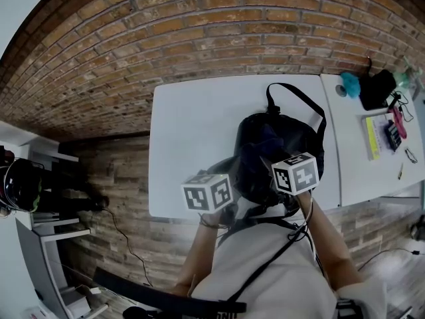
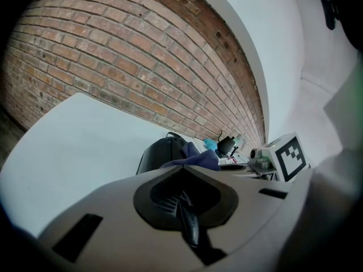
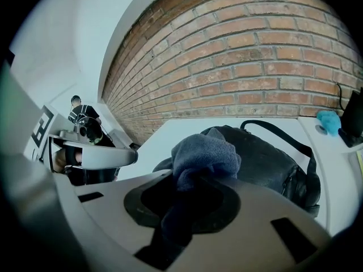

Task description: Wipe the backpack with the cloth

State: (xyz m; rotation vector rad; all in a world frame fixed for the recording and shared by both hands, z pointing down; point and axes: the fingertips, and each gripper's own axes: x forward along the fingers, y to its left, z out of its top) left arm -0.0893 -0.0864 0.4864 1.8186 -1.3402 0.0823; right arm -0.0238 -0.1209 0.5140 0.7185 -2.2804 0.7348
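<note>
- Two jaws of the right gripper (image 3: 187, 208) are clenched on the cloth (image 3: 205, 154). It is a blue-grey knitted wad that bulges out in front of them.
- Just past that wad lies the backpack (image 3: 266, 157), black and slumped, with its carry handle looping up toward the brick wall. I cannot tell whether the cloth touches the fabric or hangs just above it.
- The left gripper (image 2: 186, 208) is pinched shut on a narrow dark strap (image 2: 190, 228), most likely one of the backpack's own, though where it joins the bag is hidden.
- In the head view both grippers sit at the near edge of the white table (image 1: 192, 131), the left at the bag's near left corner and the right over its near right side.
- The bag rests on the right half of that table, close to the person. A second table (image 1: 358, 178) with small clutter stands just beside it on the right.
- Judgement: wiping is the step in hand.
- To do it well:
  - press the bulging part of the cloth flat onto the top panel;
  - draw long overlapping strokes away from the held strap;
  - pull lightly with the left gripper so the soft fabric is taut and does not bunch.
</note>
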